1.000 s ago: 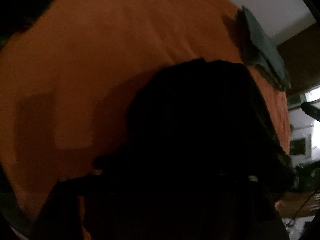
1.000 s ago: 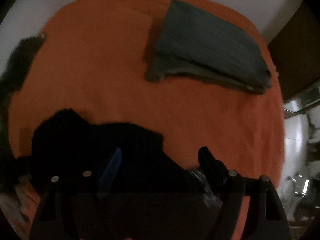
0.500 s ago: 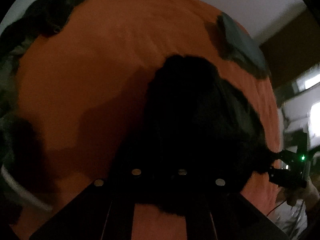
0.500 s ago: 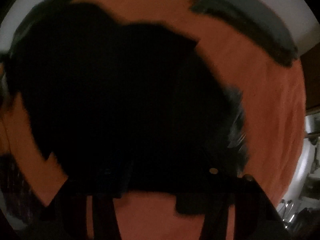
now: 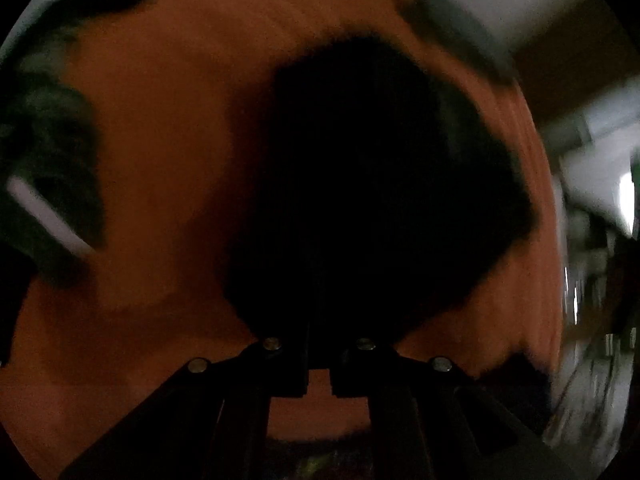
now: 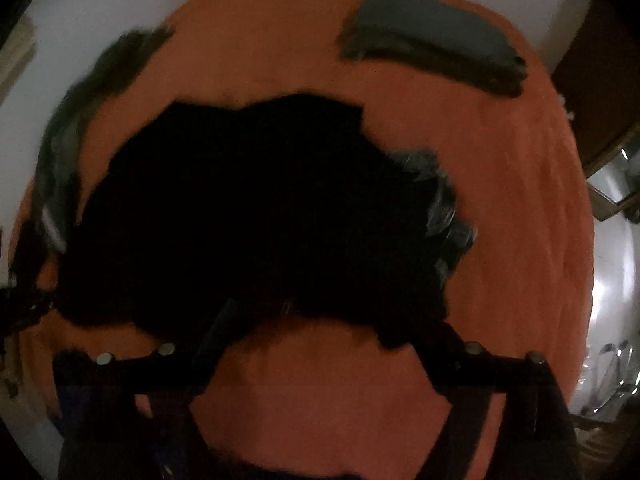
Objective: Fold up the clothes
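A black garment [image 5: 380, 160] hangs bunched from my left gripper [image 5: 318, 280], whose jaws stand nearly together and shut on its lower edge. In the right wrist view the same black garment [image 6: 260, 200] lies spread over the orange bed cover [image 6: 500, 200]. My right gripper [image 6: 328, 320] hovers at its near edge with jaws wide and opening. The cloth's edge lies between the fingers, but they do not press on it. The fingertips of both grippers are lost against the black cloth.
A folded grey stack [image 6: 432, 36] lies at the far right of the cover, blurred as the grey stack [image 5: 452, 36] in the left view. Loose dark clothes [image 5: 48, 140] with a white strip lie at the left edge. White wall and room clutter lie beyond.
The left gripper has lifted and carried the black garment across the bed. The right gripper closed over the garment, then opened wide and drew back to its near edge.
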Tool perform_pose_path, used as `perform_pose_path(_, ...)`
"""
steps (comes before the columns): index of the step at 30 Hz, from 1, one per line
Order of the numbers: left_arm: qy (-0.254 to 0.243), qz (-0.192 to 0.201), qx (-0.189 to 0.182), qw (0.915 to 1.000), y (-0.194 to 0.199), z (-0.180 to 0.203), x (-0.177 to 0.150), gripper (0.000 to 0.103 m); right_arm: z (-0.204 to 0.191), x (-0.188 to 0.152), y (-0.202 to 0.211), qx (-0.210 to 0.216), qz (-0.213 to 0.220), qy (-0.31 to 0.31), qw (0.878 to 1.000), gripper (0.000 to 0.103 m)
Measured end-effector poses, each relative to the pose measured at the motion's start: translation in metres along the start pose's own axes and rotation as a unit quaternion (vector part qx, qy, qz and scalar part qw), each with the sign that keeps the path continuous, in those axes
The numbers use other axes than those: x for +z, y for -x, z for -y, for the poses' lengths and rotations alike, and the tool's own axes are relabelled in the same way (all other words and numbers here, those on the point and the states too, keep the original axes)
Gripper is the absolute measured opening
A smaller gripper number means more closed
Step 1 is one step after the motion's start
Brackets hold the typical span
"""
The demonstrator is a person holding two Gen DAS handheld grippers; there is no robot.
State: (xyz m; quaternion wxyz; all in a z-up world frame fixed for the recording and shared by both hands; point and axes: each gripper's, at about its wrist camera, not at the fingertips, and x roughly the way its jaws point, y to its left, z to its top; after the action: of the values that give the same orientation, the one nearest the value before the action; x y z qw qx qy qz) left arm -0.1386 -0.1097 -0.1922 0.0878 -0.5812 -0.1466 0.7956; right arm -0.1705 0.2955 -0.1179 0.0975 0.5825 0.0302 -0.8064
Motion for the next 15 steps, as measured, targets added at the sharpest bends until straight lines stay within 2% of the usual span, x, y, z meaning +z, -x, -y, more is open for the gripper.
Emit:
perform_pose_path(1,0.034,0.055,-0.003,0.9979,0.016,-0.007,0.013,0.008,0.008,0.010,-0.005,0.001,0.006,-0.006,1.000,0.084)
perform_pose_path(2,0.065,0.106,-0.012,0.9922,0.030,-0.013,0.025,0.009,0.012,0.013,-0.013,-0.003,0.015,-0.010,1.000,0.084)
perform_pose_path(3,0.083,0.131,-0.039,0.9871,0.034,-0.017,0.037,0.026,0.016,0.016,-0.022,-0.009,0.022,-0.015,1.000,0.084)
perform_pose_path(4,0.087,0.117,-0.041,0.9885,0.023,-0.016,0.049,0.040,0.015,0.014,-0.037,-0.024,0.022,-0.026,0.999,0.084)
perform_pose_path(5,0.090,0.101,-0.041,0.9899,0.012,-0.015,0.058,0.065,0.013,0.013,-0.052,-0.038,0.023,-0.037,0.998,0.084)
perform_pose_path(6,0.088,0.084,-0.026,0.9923,-0.004,-0.014,0.057,0.068,0.012,0.011,-0.068,-0.049,0.019,-0.048,0.997,0.082)
perform_pose_path(7,0.085,0.066,-0.011,0.9941,-0.019,-0.013,0.056,0.068,0.007,0.008,-0.088,-0.037,-0.010,-0.060,0.997,0.063)
perform_pose_path(8,0.083,0.048,0.004,0.9954,-0.034,-0.013,0.056,0.068,0.003,0.003,-0.099,-0.017,-0.034,-0.059,0.998,0.033)
perform_pose_path(9,0.080,0.029,0.017,0.9962,-0.051,-0.012,0.053,0.068,-0.002,-0.003,-0.108,-0.005,-0.049,-0.049,0.998,0.020)
perform_pose_path(10,0.078,0.005,0.021,0.9967,-0.068,-0.011,0.045,0.068,-0.009,-0.008,-0.106,-0.019,-0.033,-0.032,0.999,0.008)
perform_pose_path(11,0.074,-0.006,0.019,0.9970,-0.076,-0.010,0.036,0.067,-0.015,-0.014,-0.104,-0.032,-0.017,-0.016,0.999,0.008)
perform_pose_path(12,0.065,-0.009,0.018,0.9977,-0.083,-0.006,0.025,0.060,-0.022,-0.020,-0.102,-0.045,0.001,-0.001,0.999,0.007)
perform_pose_path(13,0.048,0.003,0.025,0.9985,-0.082,-0.001,0.013,0.043,-0.026,-0.030,-0.093,-0.058,0.030,0.004,0.998,0.005)
perform_pose_path(14,0.027,0.008,0.038,0.9989,-0.079,0.005,0.002,0.011,-0.026,-0.038,-0.085,-0.062,0.047,0.004,0.997,0.002)
perform_pose_path(15,0.007,0.004,0.042,0.9991,-0.073,0.010,-0.008,0.008,-0.022,-0.046,-0.077,-0.062,0.053,-0.002,0.997,0.000)
